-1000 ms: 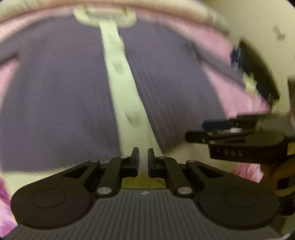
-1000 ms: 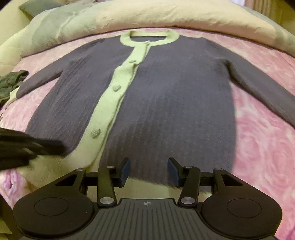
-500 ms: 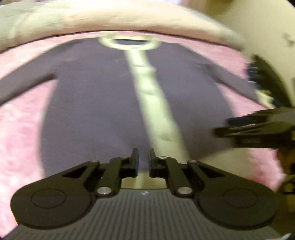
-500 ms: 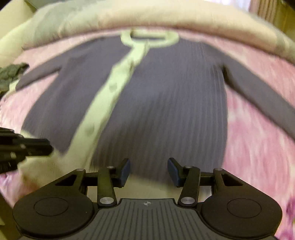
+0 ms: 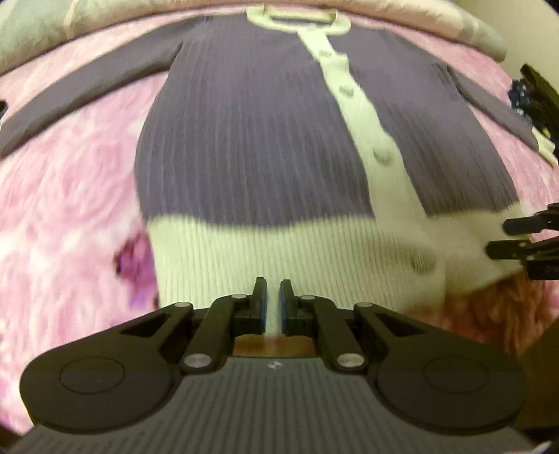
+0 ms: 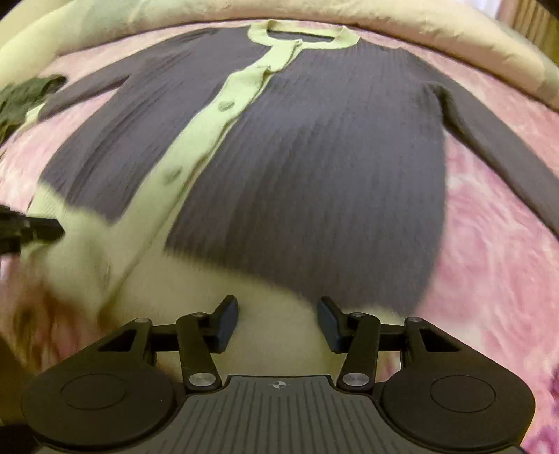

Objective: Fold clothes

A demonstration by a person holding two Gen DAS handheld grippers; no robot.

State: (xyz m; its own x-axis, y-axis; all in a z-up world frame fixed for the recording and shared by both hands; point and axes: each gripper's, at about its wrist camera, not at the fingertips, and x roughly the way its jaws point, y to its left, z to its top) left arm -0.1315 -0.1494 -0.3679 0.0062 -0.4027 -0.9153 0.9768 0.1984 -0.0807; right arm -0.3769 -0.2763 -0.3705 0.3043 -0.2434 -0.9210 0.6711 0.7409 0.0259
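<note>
Tongs first: the left gripper point(image 5: 273, 291) sits at the lower middle of its own view with its two jaws drawn almost together, only a thin slit between the blue pads, and nothing visibly pinched there. Pale ribbing shows through the slit, though whether the tips touch the knit I cannot tell. The right gripper point(image 6: 277, 314) stands at the lower middle of its view with the jaws about half apart, hanging over the same pale band with no cloth caught between the pads.

Outward from both lies the cardigan point(image 6: 314, 167), spread flat with its front up on a pink flowered bedspread point(image 5: 70, 195). Its body is dark purple rib knit; its cream hem band point(image 5: 279, 255) fills the lower middle of the left view, just ahead of the tips. A cream button placket point(image 5: 363, 118) runs from that band up to the round neckline point(image 6: 302, 36) at the top of the frame (a few small buttons dot it). The sleeves reach out toward the left and right edges.

In the left view the right gripper enters from the right edge, over the hem's corner. A dark green garment point(image 6: 24, 101) lies at the upper left of the right view, and a pale quilt point(image 6: 436, 31) borders the top.
</note>
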